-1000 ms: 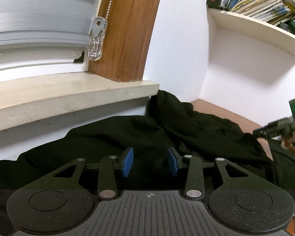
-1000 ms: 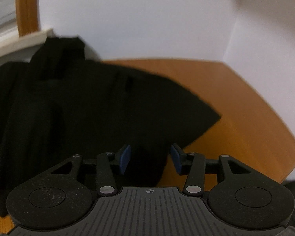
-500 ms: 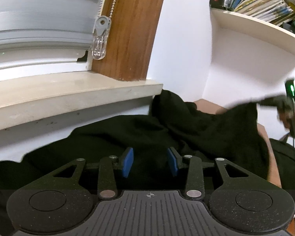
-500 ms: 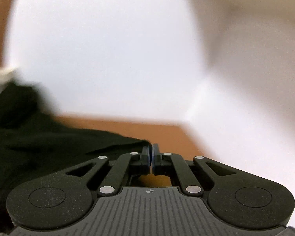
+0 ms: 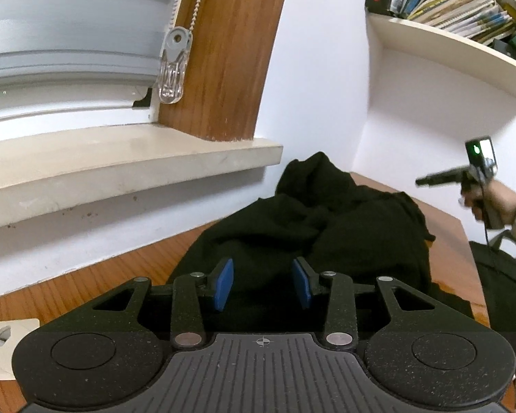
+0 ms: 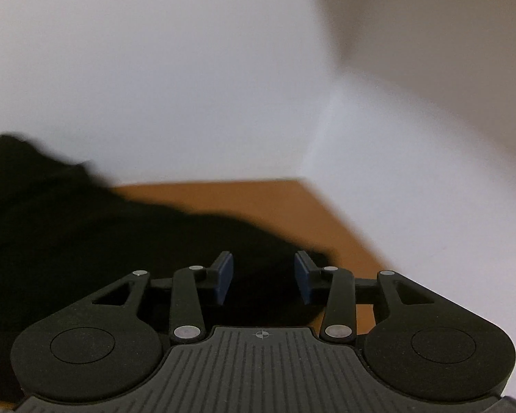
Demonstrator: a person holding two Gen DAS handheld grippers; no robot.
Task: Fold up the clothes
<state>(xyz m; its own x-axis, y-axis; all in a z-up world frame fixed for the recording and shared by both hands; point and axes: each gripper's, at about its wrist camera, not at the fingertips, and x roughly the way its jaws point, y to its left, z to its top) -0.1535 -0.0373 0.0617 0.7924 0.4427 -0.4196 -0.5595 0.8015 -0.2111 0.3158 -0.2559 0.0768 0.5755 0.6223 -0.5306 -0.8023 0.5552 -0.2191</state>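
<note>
A black garment (image 5: 326, 227) lies bunched on the wooden table (image 5: 86, 292), its far end heaped against the wall corner. My left gripper (image 5: 262, 284) hovers open over its near part, blue pads apart with only cloth behind them. In the left wrist view the right gripper (image 5: 421, 181) is held in the air at the right, above the garment's right edge, by a hand (image 5: 488, 199). In the right wrist view the right gripper (image 6: 263, 277) is open, nothing between its pads, with the black garment (image 6: 86, 234) below and to the left.
A stone window sill (image 5: 120, 165) and a wooden frame (image 5: 230, 51) stand behind the table at the left. A shelf (image 5: 447, 41) with books hangs at the upper right. A dark bag (image 5: 498, 285) sits off the table's right edge. White walls (image 6: 189, 69) close the corner.
The right gripper was shut on the garment's right edge and lifted it leftward half a second ago; now it is open and the cloth lies folded over. The left gripper pulled back, baring table at the left.
</note>
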